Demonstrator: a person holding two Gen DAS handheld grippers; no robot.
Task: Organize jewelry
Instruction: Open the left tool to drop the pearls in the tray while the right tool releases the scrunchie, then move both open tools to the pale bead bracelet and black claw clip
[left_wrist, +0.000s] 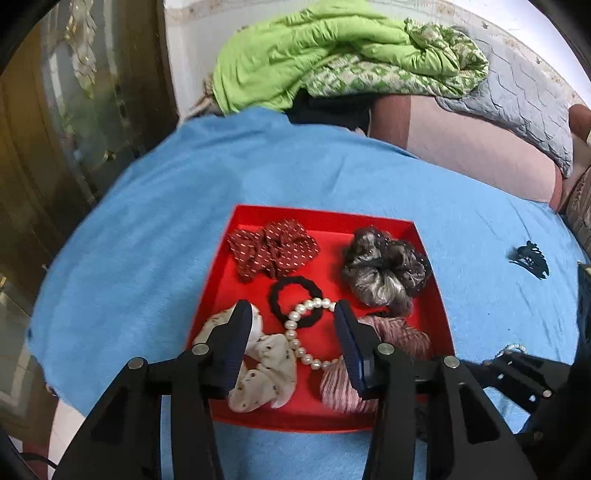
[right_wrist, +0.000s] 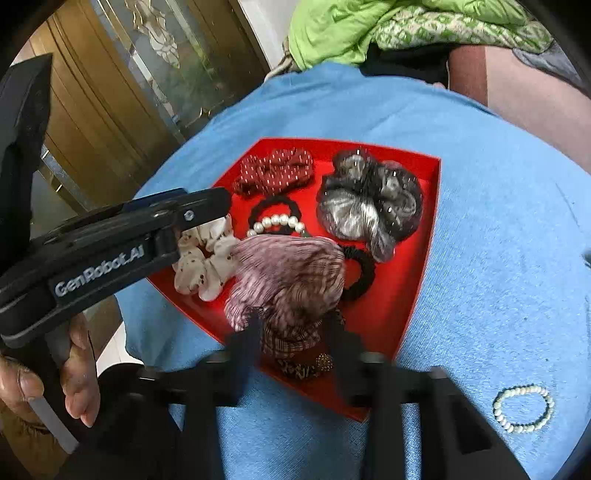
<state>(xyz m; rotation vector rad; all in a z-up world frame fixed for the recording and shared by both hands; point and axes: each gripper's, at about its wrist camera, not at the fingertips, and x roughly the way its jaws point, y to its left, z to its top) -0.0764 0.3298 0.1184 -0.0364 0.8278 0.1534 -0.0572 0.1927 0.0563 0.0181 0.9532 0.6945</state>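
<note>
1. Spread wide, the left gripper (left_wrist: 293, 321) hangs over the near half of the red tray (left_wrist: 221, 273), its jaws gripping nothing.
2. Between its fingers lies a pearl bracelet (left_wrist: 301, 334), overlapping a black hair tie (left_wrist: 295, 301) just ahead.
3. Under its left finger sits a cream scrunchie (left_wrist: 264, 373); under its right one, a pink scrunchie (left_wrist: 341, 384).
4. Further ahead lie a red dotted scrunchie (left_wrist: 273, 251) and, to the right, a grey scrunchie (left_wrist: 384, 271).
5. Right gripper (right_wrist: 295, 328) is blurred, jaws apart around a plaid scrunchie (right_wrist: 291, 338) at the tray's near corner; whether they touch it I cannot tell.
6. Right of it, off the tray, a bead bracelet (right_wrist: 522, 408) rests on the blue cloth (right_wrist: 498, 258).
</note>
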